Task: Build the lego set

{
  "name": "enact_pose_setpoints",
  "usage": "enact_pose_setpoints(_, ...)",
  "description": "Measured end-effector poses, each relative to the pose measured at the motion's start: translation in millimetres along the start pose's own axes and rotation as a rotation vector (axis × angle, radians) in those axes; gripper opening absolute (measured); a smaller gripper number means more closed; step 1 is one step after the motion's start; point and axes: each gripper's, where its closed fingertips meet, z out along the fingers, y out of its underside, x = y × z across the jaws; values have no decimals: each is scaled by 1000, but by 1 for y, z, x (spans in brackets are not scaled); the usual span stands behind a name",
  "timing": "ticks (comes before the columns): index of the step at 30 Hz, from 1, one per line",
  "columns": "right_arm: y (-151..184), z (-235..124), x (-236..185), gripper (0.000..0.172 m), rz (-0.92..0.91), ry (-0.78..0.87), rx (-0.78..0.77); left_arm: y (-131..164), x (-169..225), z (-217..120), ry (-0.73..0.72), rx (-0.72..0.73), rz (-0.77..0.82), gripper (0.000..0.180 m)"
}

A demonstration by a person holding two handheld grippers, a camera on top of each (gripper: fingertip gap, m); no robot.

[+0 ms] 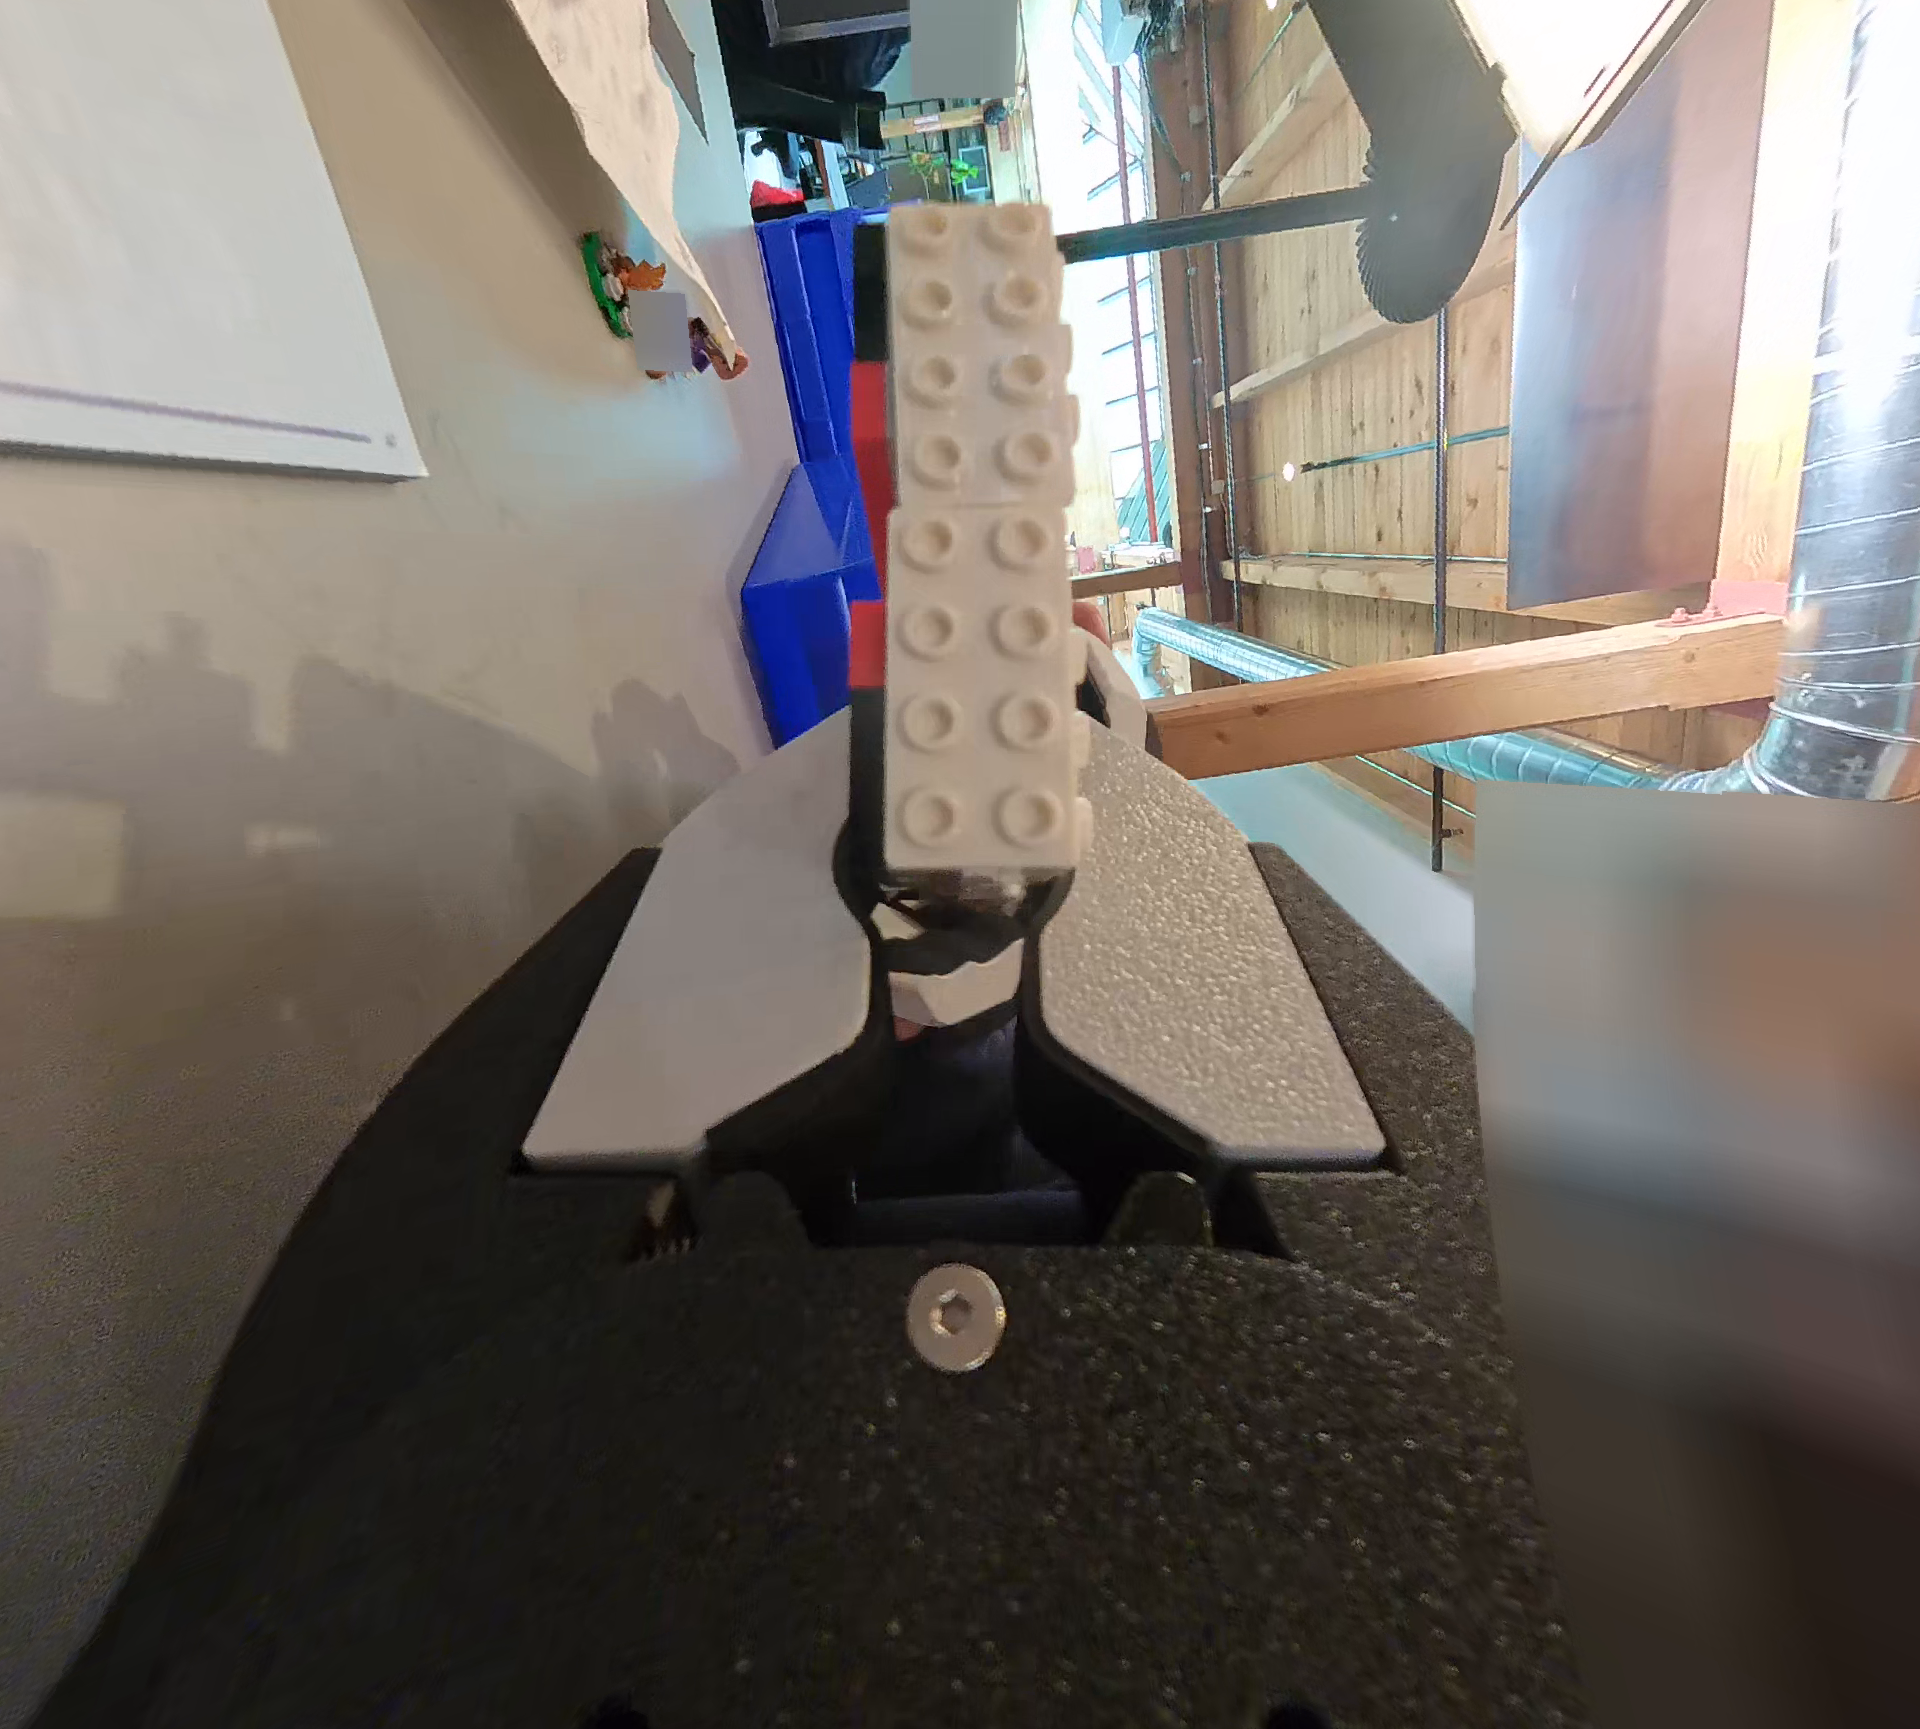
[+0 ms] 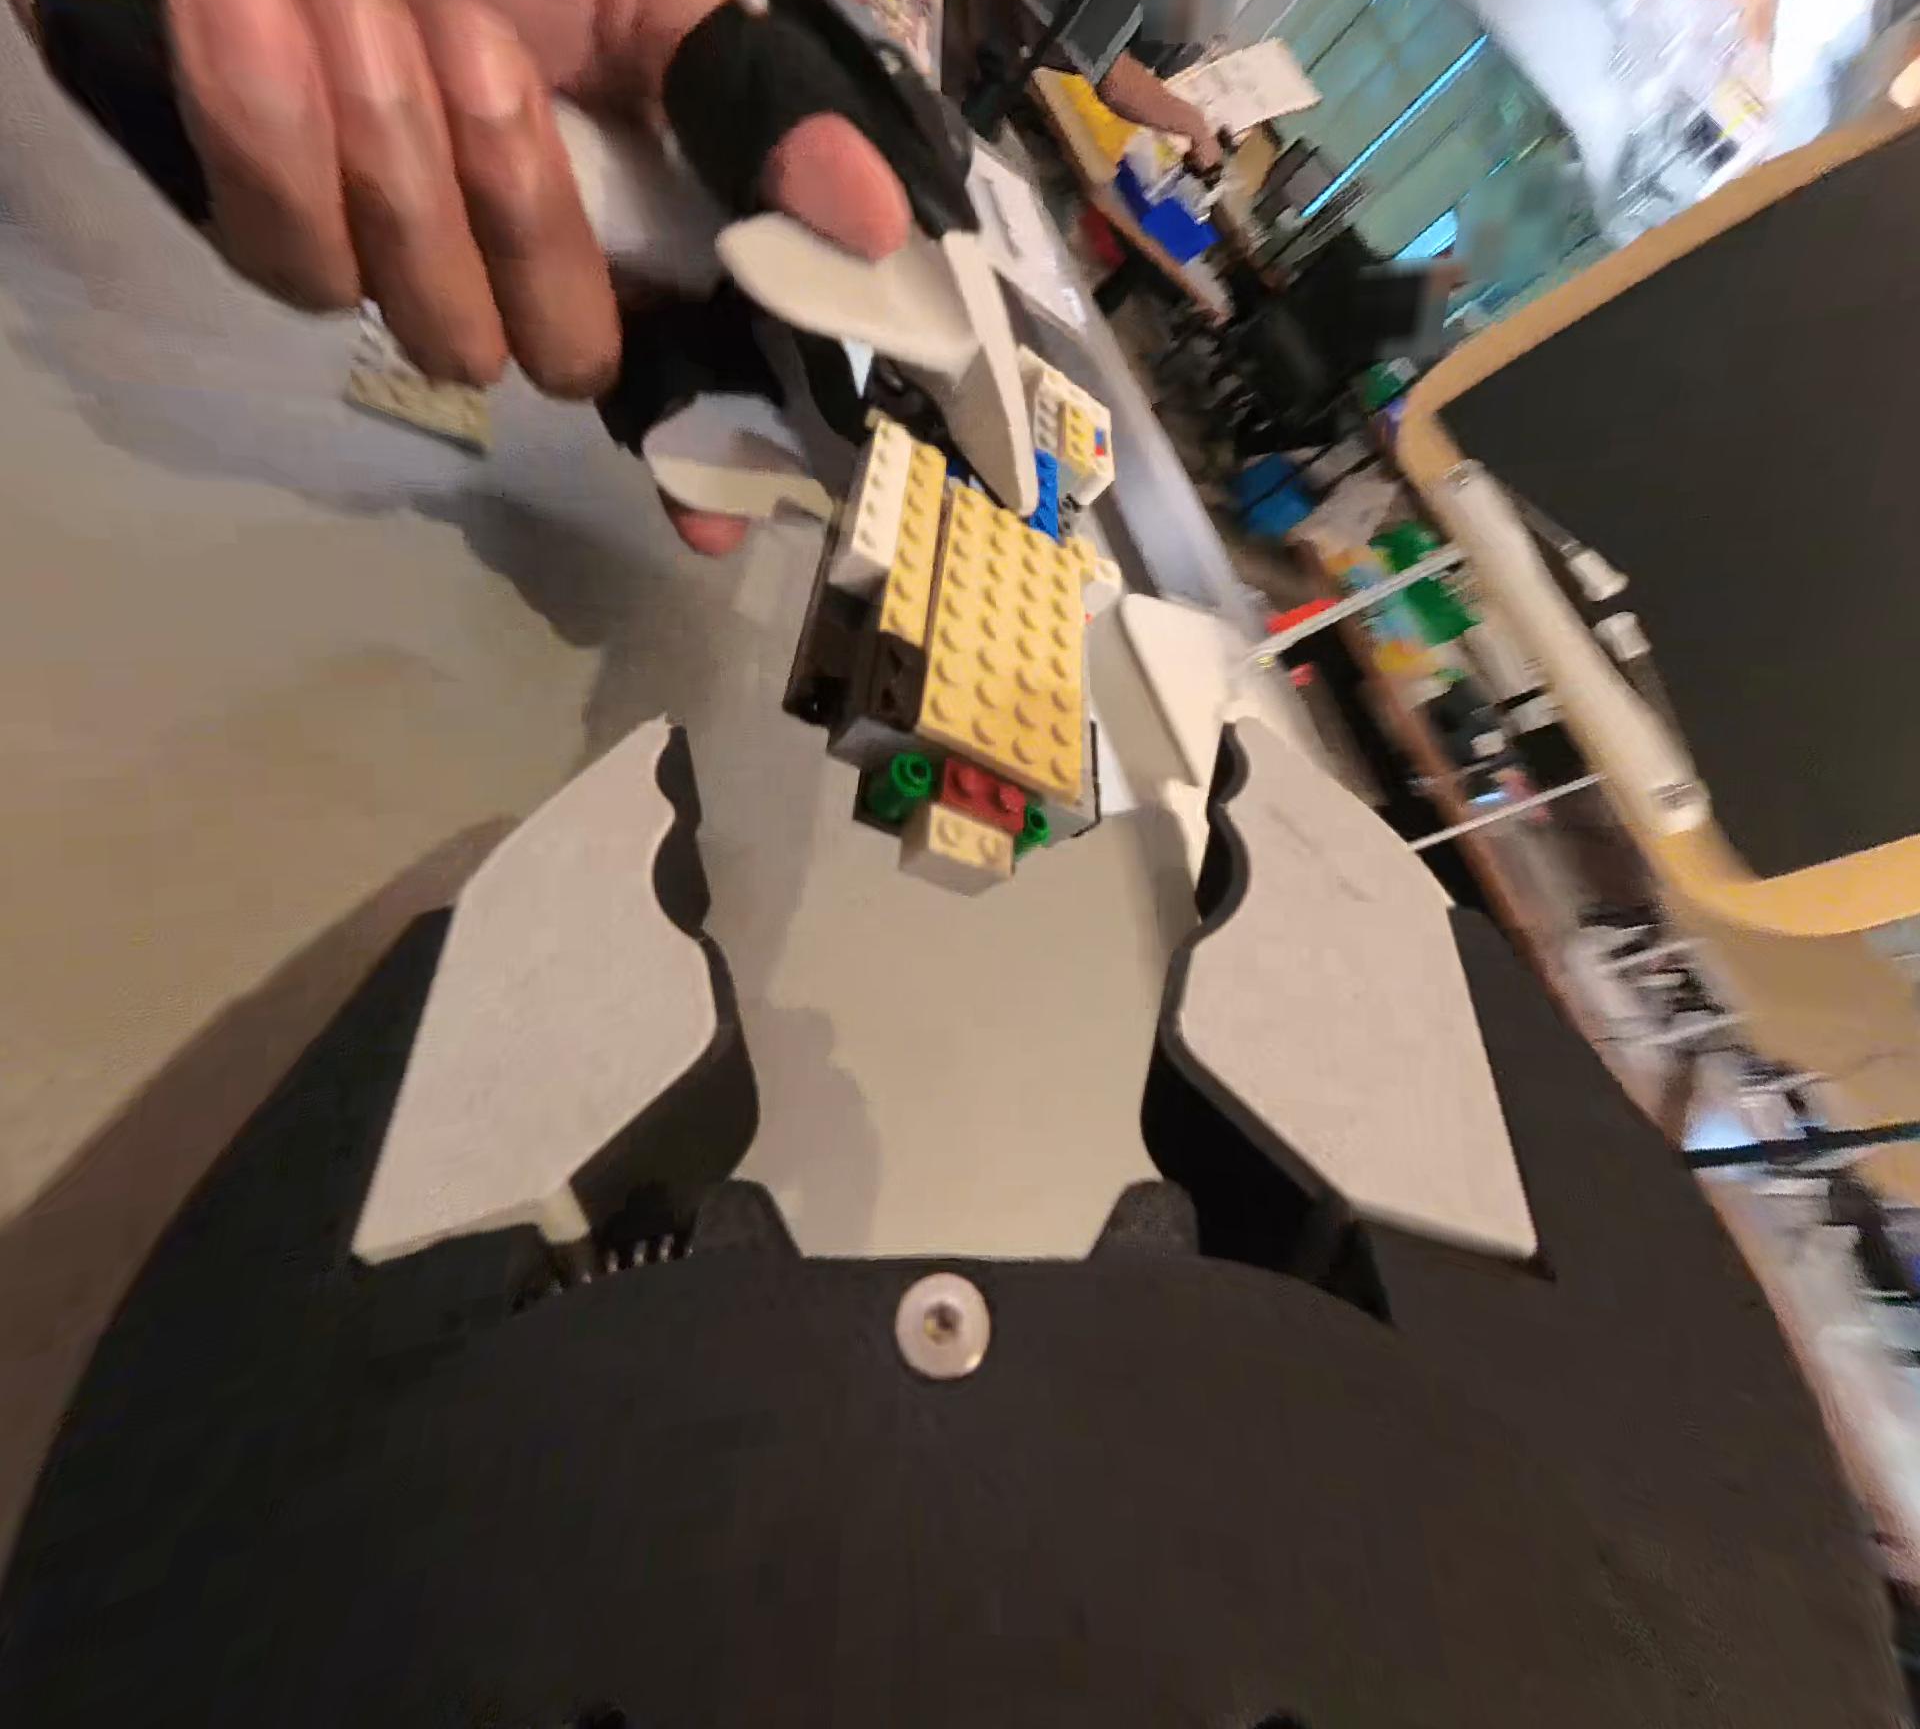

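While my left gripper (image 1: 971,848) points out along the pale table (image 1: 312,744), its two white fingers (image 1: 727,952) stand narrow and clamp a toy-brick assembly (image 1: 982,536) by its near end. From the left wrist view I see mostly the white studded bricks on top, two of them end to end, with black and red bricks (image 1: 868,412) showing along their left edge. Far left on the table lies a white sheet (image 1: 156,225); farther back sits a small cluster of green and orange pieces (image 1: 623,287), then blue bins (image 1: 810,536) just behind the assembly. Wooden beams (image 1: 1455,692) and silver ducting (image 1: 1849,432) fill the right side.

From the right wrist view, my left hand (image 2: 416,121), in a black fingerless glove, grips the other tool at upper left, with a small tan plate (image 2: 416,401) lying on the table below it. At centre the same assembly hangs above the table, showing a tan studded plate (image 2: 1008,640), white and dark brown bricks at its left, and green, red and white pieces at its near end. My right gripper (image 2: 951,744) is spread wide, its grasp bare; its white fingers (image 2: 582,952) flank the assembly's near end without touching it. To the right are a cluttered bench (image 2: 1403,619) and a black panel with a wooden rim (image 2: 1714,432), both blurred.
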Motion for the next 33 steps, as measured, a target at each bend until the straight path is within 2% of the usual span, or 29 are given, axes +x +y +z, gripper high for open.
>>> enact_pose_setpoints(6, 4, 1, 11, 86, -425, 201, -24, -5, 8, 7, -7, -45, 4, 22)
enact_pose_setpoints(10, -3, 0, 11, 76, -609, 264, 16, -4, 13, 10, 10, -82, -6, 22)
enact_pose_setpoints(24, -9, 6, -20, 50, -779, 157, 103, 23, -5, 4, 30, -223, -30, 22)
enact_pose_setpoints(33, -11, 5, -35, 37, -807, 125, 139, 30, -6, 6, 63, -266, -30, 23)
